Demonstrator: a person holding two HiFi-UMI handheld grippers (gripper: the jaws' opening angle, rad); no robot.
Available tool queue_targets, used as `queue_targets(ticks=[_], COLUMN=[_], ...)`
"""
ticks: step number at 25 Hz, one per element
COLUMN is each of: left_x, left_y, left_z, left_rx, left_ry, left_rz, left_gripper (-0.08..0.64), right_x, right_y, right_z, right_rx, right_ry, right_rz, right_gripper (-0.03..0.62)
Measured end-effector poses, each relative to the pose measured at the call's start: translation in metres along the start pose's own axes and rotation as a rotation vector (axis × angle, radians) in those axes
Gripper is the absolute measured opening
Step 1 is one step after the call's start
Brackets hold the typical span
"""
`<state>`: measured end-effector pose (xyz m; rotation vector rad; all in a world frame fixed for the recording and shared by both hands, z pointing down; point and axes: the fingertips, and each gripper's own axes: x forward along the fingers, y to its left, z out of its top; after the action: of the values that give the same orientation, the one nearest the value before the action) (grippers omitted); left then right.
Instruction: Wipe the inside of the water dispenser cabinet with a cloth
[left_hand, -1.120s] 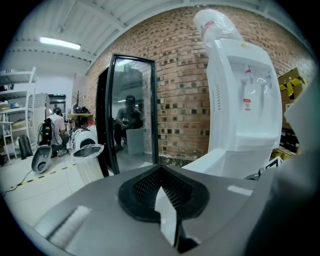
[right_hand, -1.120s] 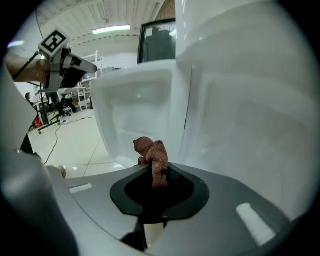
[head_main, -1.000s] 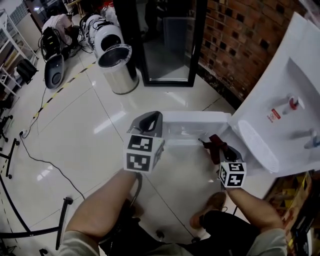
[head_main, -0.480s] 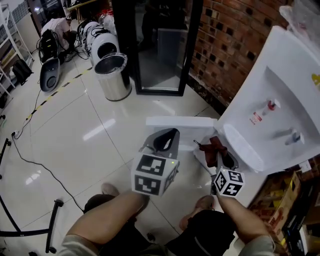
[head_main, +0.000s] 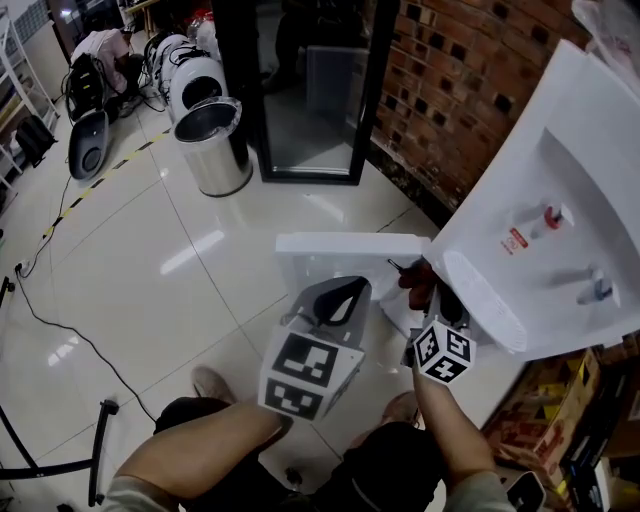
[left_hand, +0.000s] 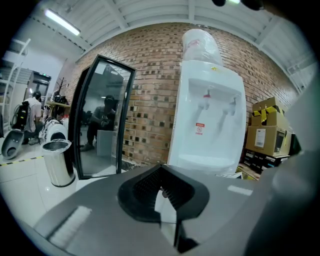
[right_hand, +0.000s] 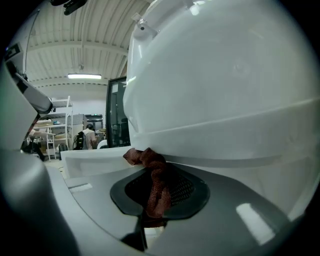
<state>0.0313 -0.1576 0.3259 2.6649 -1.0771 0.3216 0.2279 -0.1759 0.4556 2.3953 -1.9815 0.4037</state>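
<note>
A dark red crumpled cloth (right_hand: 150, 161) is pinched between the closed jaws of the right gripper (right_hand: 153, 202), its loose end bunched above the tips. The right gripper view shows that end close under the bulging front of the tall white plastic water dispenser (right_hand: 225, 100); whether it touches the plastic cannot be told. From the head view the cloth (head_main: 420, 281) sits low at the front of the dispenser (head_main: 520, 160), just beside the white cabinet door (head_main: 345, 248), which stands swung open towards the tiled floor (head_main: 150, 260). The inside of the cabinet is hidden behind the grippers and the dispenser's drip ledge (head_main: 482, 300), so its contents cannot be made out.

The left gripper (left_hand: 161, 192) has its jaws together with nothing between them, and hangs in front of the open door, near the right gripper (head_main: 425, 295) but apart from it.

A pale upturned water bottle (left_hand: 200, 45) sits on top of the dispenser. A round, lidless, shiny steel bin (head_main: 210, 145) stands well away beside a black-framed glass door (head_main: 305, 90); only its grey inner wall shows. Brown cardboard boxes (left_hand: 265, 135) are stacked next to the dispenser against the brick wall (left_hand: 150, 95)
</note>
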Motion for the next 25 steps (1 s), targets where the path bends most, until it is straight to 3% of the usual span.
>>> queue_targets(ticks=[5, 11, 25], left_x=[0.002, 0.004, 0.009], left_y=[-0.006, -0.003, 0.008], left_z=[-0.004, -0.009, -0.02], left_rx=[0.028, 0.051, 0.058], left_ry=[0.011, 0.025, 0.064], left_rz=[-0.017, -0.018, -0.04], left_gripper=[0.0, 0.0, 0.0], right_x=[0.019, 0.028, 0.05], right_y=[-0.001, -0.005, -0.021], right_z=[0.0, -0.026, -0.13], right_rx=[-0.05, -0.109, -0.176], right_ry=[-0.024, 0.021, 0.213], right_rz=[-0.019, -0.029, -0.063], right_gripper=[0.063, 0.063, 0.063])
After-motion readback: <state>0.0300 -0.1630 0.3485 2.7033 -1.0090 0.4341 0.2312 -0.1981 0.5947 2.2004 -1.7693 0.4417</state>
